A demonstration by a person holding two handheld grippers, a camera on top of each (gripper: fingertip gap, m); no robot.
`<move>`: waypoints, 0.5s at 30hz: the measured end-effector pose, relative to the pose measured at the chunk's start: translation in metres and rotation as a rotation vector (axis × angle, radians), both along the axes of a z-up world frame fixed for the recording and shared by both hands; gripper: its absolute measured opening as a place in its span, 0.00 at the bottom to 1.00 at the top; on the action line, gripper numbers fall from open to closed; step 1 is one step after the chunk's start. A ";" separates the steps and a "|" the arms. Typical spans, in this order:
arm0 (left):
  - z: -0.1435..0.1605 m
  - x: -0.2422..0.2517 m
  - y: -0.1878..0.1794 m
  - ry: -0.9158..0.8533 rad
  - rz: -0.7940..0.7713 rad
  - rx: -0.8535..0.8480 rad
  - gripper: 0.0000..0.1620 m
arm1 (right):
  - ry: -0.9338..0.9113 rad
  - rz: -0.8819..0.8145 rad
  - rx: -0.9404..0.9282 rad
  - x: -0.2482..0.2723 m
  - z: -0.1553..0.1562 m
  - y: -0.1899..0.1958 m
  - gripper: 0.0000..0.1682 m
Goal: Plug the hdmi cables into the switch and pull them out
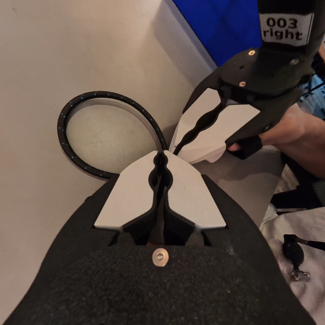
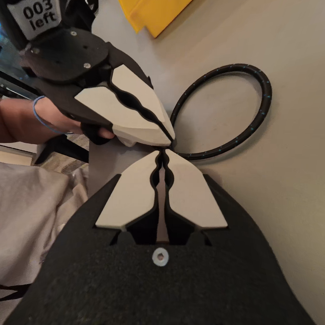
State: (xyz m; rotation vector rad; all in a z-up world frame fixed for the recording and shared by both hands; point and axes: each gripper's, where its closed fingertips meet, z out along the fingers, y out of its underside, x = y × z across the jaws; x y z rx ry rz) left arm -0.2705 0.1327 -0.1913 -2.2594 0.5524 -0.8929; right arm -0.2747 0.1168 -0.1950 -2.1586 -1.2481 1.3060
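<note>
The black braided HDMI cable with pale blue flecks lies in a round loop on the plain beige bench, and both grippers meet where the loop crosses itself. The left gripper, with its white wedge-shaped pads in a black frame, is pinched almost shut on the cable at its tips. The right gripper is narrowed to the same degree; its tips sit at the crossing too, but whether it truly grips the cable or only touches it I cannot tell. In the right wrist view the left gripper comes in from the upper left, its tips nearly touching the right one's.

No switch appears in either view, and neither plug end of the cable is visible (both are hidden under the pads or out of frame). So this looks like an early step: gathering or uncoiling the cable before any plugging.

To do it well, I would let one gripper hold firm while the other slides along the cable toward a connector, keeping the loop flat on the bench so it does not twist. The braid looks stiff and springy, so a loose pinch may let it snap back. A yellow flat object lies well apart at the far edge, and a blue panel stands behind; neither is in the way.
</note>
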 end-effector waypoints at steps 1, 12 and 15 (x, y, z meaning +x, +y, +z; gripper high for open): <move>0.001 0.000 0.000 -0.011 0.002 -0.006 0.00 | -0.005 -0.001 0.019 -0.001 0.000 0.000 0.00; 0.004 0.005 -0.006 -0.036 -0.055 0.006 0.00 | 0.107 -0.006 -0.029 0.008 0.017 0.011 0.05; 0.008 0.008 -0.008 -0.035 -0.090 0.035 0.00 | 0.080 0.037 -0.075 0.007 0.009 0.007 0.04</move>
